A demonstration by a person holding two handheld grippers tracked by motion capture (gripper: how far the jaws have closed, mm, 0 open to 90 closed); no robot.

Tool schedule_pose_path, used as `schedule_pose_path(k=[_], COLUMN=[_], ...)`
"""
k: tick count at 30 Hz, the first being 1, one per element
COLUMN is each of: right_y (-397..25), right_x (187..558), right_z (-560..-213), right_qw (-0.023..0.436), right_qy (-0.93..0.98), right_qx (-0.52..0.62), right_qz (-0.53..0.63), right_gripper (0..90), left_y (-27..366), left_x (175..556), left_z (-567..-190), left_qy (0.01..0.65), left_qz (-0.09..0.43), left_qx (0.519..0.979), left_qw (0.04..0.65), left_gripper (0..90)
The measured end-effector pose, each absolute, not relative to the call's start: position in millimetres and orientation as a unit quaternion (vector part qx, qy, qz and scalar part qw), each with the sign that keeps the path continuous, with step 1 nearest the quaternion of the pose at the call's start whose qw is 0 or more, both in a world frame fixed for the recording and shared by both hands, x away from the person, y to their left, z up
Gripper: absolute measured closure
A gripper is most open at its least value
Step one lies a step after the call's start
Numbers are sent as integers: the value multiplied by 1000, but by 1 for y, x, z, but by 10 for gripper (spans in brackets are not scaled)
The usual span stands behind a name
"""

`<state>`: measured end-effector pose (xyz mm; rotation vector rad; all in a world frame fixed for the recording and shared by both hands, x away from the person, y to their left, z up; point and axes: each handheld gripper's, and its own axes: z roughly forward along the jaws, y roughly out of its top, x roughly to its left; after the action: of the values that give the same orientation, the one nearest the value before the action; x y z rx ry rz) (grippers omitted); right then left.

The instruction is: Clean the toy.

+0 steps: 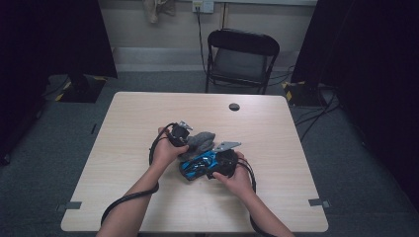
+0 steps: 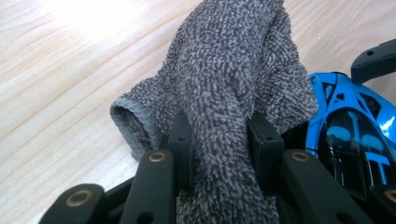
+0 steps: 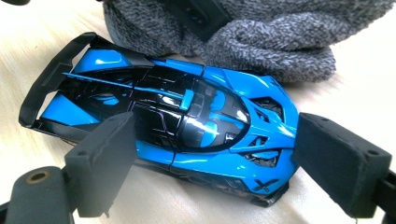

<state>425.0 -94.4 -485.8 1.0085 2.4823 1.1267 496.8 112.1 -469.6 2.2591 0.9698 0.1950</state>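
Observation:
A grey knitted sock (image 1: 202, 139) lies bunched at the middle of the table (image 1: 138, 113), and a blue and black toy race car (image 1: 196, 166) rests against its near side. My left gripper (image 2: 219, 140) is shut on a fold of the sock (image 2: 233, 70), with fabric pinched between both pads. The car (image 2: 355, 130) lies just to its right. My right gripper (image 3: 224, 161) is open and straddles the car (image 3: 187, 116): one pad is at its side, the other just past its nose. Behind the car the sock (image 3: 271, 37) is piled up, with a left jaw pressed into it.
A black folding chair (image 1: 242, 57) stands beyond the far table edge. A round cable hole (image 1: 234, 106) sits near the far middle of the tabletop. Bare wood lies to the left, right and front of the hands. Cables trail from both grippers toward the near edge.

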Motion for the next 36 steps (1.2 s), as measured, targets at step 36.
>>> schedule_pose_path(k=[36], right_y=[-95], right_x=[425], right_z=[-486], right_qw=[117], right_qy=[847], right_qx=[346], right_qz=[385], right_gripper=[129], left_y=[134], left_x=[475], left_z=[-464], left_qy=[340], left_qz=[39], left_qx=[881], left_qw=[328], left_gripper=[681])
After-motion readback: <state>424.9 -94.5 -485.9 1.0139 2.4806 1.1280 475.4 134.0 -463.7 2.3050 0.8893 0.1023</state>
